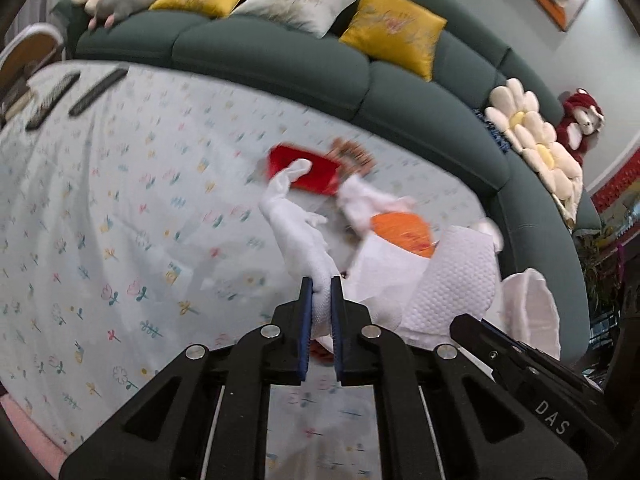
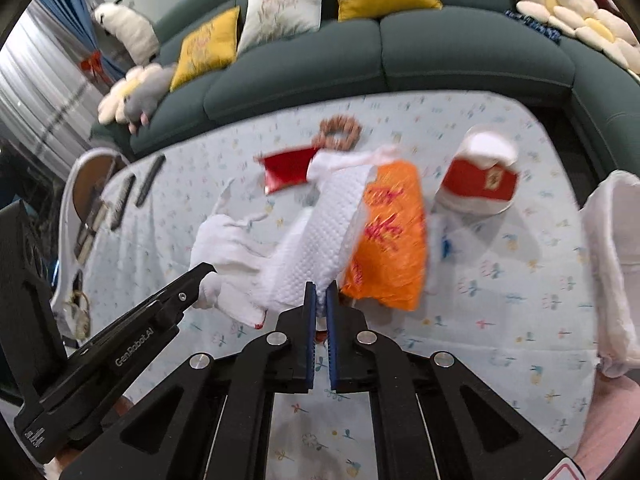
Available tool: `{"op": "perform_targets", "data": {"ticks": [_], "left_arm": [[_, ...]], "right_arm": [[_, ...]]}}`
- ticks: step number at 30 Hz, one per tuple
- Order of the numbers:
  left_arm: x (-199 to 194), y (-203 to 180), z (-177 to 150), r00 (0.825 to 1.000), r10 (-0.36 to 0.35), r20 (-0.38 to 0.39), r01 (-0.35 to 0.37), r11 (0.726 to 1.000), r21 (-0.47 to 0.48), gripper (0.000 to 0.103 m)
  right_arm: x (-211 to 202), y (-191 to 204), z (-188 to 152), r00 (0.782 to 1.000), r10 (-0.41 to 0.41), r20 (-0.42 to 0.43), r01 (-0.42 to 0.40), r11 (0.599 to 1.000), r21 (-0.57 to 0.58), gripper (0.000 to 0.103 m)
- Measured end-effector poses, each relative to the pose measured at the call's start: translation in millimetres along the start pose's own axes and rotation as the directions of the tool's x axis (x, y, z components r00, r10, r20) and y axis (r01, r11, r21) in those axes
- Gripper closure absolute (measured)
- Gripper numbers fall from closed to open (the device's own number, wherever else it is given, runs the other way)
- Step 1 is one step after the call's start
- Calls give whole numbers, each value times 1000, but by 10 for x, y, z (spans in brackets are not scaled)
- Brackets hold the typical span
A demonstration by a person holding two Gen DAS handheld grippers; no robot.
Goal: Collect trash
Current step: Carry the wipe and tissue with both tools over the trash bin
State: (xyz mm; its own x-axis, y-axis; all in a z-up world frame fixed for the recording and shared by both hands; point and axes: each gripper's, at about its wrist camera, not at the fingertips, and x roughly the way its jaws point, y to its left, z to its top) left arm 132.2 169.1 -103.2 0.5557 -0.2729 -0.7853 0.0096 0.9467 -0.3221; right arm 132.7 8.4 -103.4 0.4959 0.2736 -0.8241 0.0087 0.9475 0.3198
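Observation:
My left gripper is shut on a twisted white tissue and holds it above the floral tablecloth. My right gripper is shut on the edge of a dimpled white paper towel, which also shows in the left wrist view. An orange wrapper with red writing lies against the towel; it also shows in the left wrist view. A red packet lies behind, and it also shows in the left wrist view. The left gripper's arm shows in the right wrist view.
A red-and-white tissue pack and a brown scrunchie lie on the table. Two remotes lie at the far left. A white crumpled cloth hangs at the right edge. A green sofa with cushions curves behind.

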Motion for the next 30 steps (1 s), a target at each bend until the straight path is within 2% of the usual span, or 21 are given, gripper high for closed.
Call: {"op": "perform_targets", "data": {"ticks": [6, 12, 20, 30], "left_arm": [[-292, -539, 69, 997, -39, 61, 33, 995, 92, 95], [-427, -1131, 32, 993, -87, 81, 70, 978, 196, 95], [-375, -2008, -137, 987, -152, 53, 127, 936, 329, 95], [-150, -2996, -395, 971, -236, -28, 223, 863, 454, 95]], "right_arm": [[-520, -229, 74, 994, 10, 109, -14, 999, 32, 98], [-972, -619, 84, 981, -8, 196, -9, 996, 87, 98], [-1420, -1279, 28, 959, -56, 277, 4, 982, 187, 98], [-1821, -2307, -126, 929, -189, 318, 72, 936, 346, 98]]}}
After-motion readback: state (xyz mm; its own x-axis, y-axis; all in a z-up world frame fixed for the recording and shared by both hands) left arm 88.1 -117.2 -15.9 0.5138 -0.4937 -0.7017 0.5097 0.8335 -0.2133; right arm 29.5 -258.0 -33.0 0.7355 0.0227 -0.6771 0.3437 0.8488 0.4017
